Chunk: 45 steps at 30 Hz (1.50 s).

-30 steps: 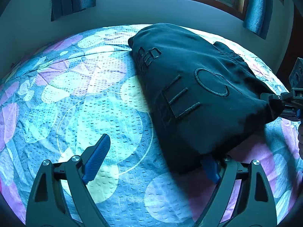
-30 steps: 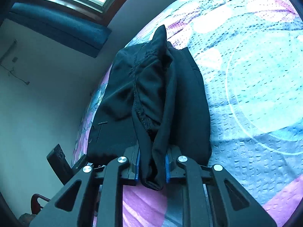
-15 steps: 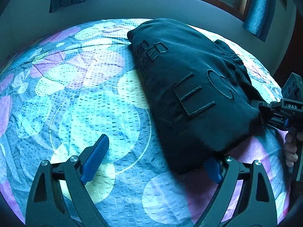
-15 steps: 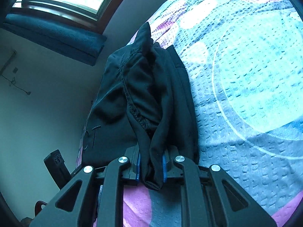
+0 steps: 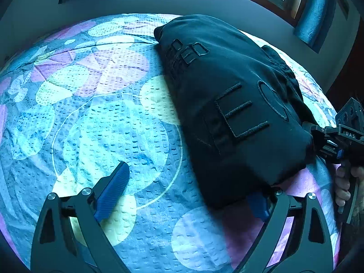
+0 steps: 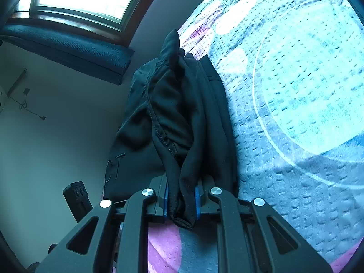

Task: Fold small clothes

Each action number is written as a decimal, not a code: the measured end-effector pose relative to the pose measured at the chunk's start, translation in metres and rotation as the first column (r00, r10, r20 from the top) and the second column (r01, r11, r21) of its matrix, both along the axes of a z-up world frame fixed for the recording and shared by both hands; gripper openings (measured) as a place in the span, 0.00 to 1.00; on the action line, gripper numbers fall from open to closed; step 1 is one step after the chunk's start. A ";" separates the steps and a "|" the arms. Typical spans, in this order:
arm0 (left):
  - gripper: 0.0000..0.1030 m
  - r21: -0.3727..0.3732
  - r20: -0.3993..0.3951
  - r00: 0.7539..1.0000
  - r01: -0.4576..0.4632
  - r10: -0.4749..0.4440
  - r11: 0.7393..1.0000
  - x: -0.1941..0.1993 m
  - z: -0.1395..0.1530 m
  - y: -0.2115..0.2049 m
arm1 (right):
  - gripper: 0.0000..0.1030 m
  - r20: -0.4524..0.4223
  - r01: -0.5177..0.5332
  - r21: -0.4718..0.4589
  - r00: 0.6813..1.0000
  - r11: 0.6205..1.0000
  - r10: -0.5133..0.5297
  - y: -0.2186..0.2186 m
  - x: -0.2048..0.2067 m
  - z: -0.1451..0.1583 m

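A dark folded garment [image 5: 227,104] with raised letters lies on the patterned bedspread [image 5: 109,122], running from the far middle to the near right. My left gripper [image 5: 184,199] hangs over the bed in front of it, its jaws spread wide and still opening. Its left pad [image 5: 111,193] is over bare bedspread, and its right pad [image 5: 257,204] sits under the garment's near corner without pinching it. My right gripper [image 6: 181,200] is shut on a bunched edge of the garment [image 6: 177,122]. From the left wrist view the right gripper [image 5: 327,141] holds the garment's right corner.
The bedspread [image 6: 295,91] stretches wide to the left of the garment. A wall with a window and blue curtains [image 5: 314,13] stands behind the bed. A person's hand [image 5: 343,182] holds the right gripper's handle at the bed's right edge.
The right gripper has sunk a little with the garment's corner still in it. The left gripper's jaws have spread slightly wider and the garment's near corner rests over its right finger.
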<state>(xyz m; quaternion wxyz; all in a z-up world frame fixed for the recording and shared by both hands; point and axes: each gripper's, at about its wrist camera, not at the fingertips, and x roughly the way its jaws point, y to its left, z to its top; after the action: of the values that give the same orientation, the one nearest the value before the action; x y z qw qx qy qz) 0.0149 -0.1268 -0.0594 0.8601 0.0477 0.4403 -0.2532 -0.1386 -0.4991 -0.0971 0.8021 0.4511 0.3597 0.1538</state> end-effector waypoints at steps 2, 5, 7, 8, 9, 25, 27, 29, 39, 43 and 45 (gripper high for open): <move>0.92 -0.004 -0.004 1.000 0.000 0.000 1.000 0.001 0.000 0.000 | 0.14 0.001 0.002 -0.005 1.000 1.000 -0.002 0.000 -0.001 0.001; 0.92 -0.017 -0.018 1.000 0.000 -0.001 1.000 0.002 -0.001 0.001 | 0.14 0.002 0.006 -0.001 1.000 1.000 -0.006 -0.001 -0.004 0.001; 0.92 -0.019 -0.020 1.000 0.001 -0.001 1.000 0.003 -0.001 0.001 | 0.15 0.003 0.010 0.005 1.000 1.000 -0.010 -0.001 -0.006 0.002; 0.92 -0.024 -0.022 1.000 0.001 -0.002 1.000 0.003 0.000 0.002 | 0.15 0.004 0.012 0.005 1.000 1.000 -0.012 -0.001 -0.006 0.003; 0.92 -0.029 -0.022 1.000 0.002 -0.003 1.000 0.003 0.001 0.003 | 0.15 0.005 0.016 0.007 1.000 1.000 -0.016 -0.001 -0.008 0.003; 0.93 -0.426 -0.270 0.951 0.022 -0.150 0.905 0.020 0.005 0.042 | 0.65 -0.010 0.077 -0.028 0.997 0.997 -0.077 -0.022 -0.023 0.030; 0.95 -0.455 -0.292 0.943 0.013 -0.163 0.890 0.028 0.002 0.035 | 0.67 -0.034 0.048 -0.037 0.998 0.998 -0.049 -0.020 -0.009 0.025; 0.95 -0.472 -0.298 0.938 0.016 -0.176 0.882 0.036 0.003 0.026 | 0.68 -0.042 0.014 -0.079 0.999 0.997 -0.018 -0.013 0.005 0.023; 0.74 -0.415 -0.247 0.943 0.103 -0.221 0.904 0.041 0.003 -0.013 | 0.36 -0.043 -0.009 -0.111 0.999 0.994 0.004 0.006 0.021 0.020; 0.64 -0.338 -0.206 0.953 0.145 -0.224 0.930 0.044 0.018 -0.016 | 0.30 -0.026 -0.003 -0.074 1.000 0.997 0.001 0.013 0.012 0.026; 0.61 -0.341 -0.197 0.952 0.158 -0.235 0.927 0.047 0.018 -0.008 | 0.30 -0.016 -0.027 -0.047 1.000 0.999 0.027 0.020 0.009 0.025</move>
<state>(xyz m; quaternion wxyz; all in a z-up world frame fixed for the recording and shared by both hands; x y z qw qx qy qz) 0.0615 -0.1350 -0.0417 0.7682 -0.0787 0.4846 -0.4108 -0.1296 -0.4796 -0.0720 0.8077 0.4283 0.3755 0.1525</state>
